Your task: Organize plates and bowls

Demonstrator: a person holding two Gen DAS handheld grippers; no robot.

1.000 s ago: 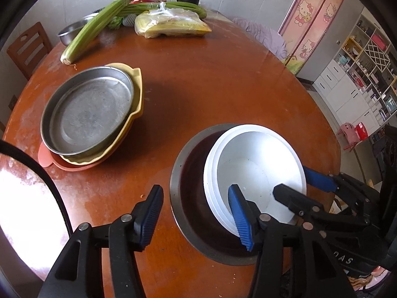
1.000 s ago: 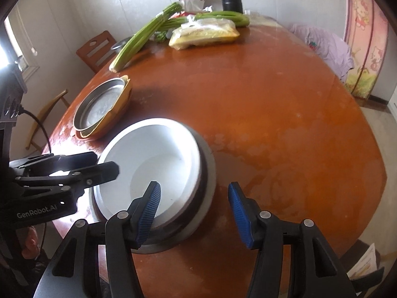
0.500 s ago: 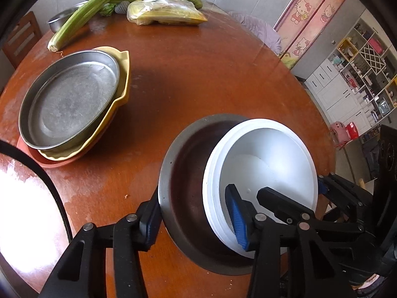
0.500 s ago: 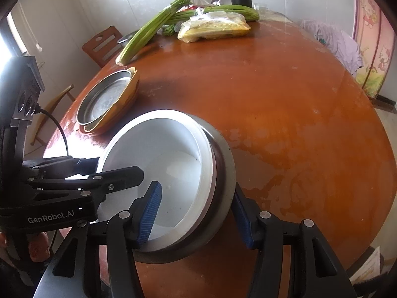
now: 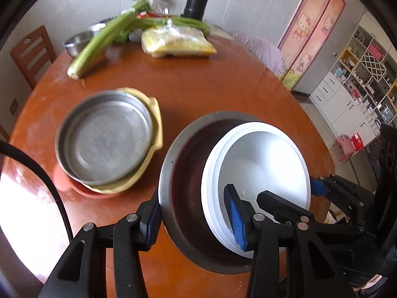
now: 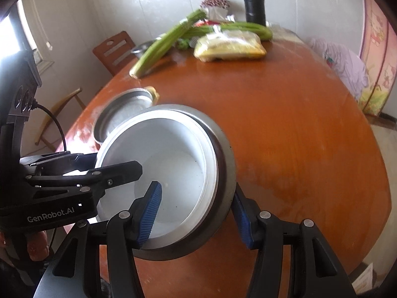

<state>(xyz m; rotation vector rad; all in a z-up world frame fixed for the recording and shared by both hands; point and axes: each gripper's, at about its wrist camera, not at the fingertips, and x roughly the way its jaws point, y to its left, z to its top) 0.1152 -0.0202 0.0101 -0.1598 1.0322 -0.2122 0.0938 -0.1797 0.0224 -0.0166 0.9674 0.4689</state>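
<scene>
A grey metal bowl (image 5: 171, 164) with white bowls (image 5: 260, 164) nested inside hangs tilted above the round brown table (image 5: 198, 94). My left gripper (image 5: 193, 211) is shut on this stack, one pad outside the metal rim, the other inside the white bowls. My right gripper (image 6: 196, 202) is shut on the opposite side of the metal bowl (image 6: 224, 154), its left pad inside the white bowls (image 6: 168, 154). Further left a steel pan (image 5: 104, 141) sits in a yellow dish (image 5: 155, 129) on an orange plate (image 5: 62, 178).
At the table's far end lie celery stalks (image 5: 99, 44), a bag of yellow food (image 5: 176, 42), a black flask (image 5: 197, 2) and a small steel bowl (image 5: 77, 42). A wooden chair (image 5: 32, 54) stands at the left. The table's near edge is right under the stack.
My left gripper's outer finger closed in onto the metal bowl's rim. The stack of metal and white bowls has risen off the table and tilted, held between both grippers.
</scene>
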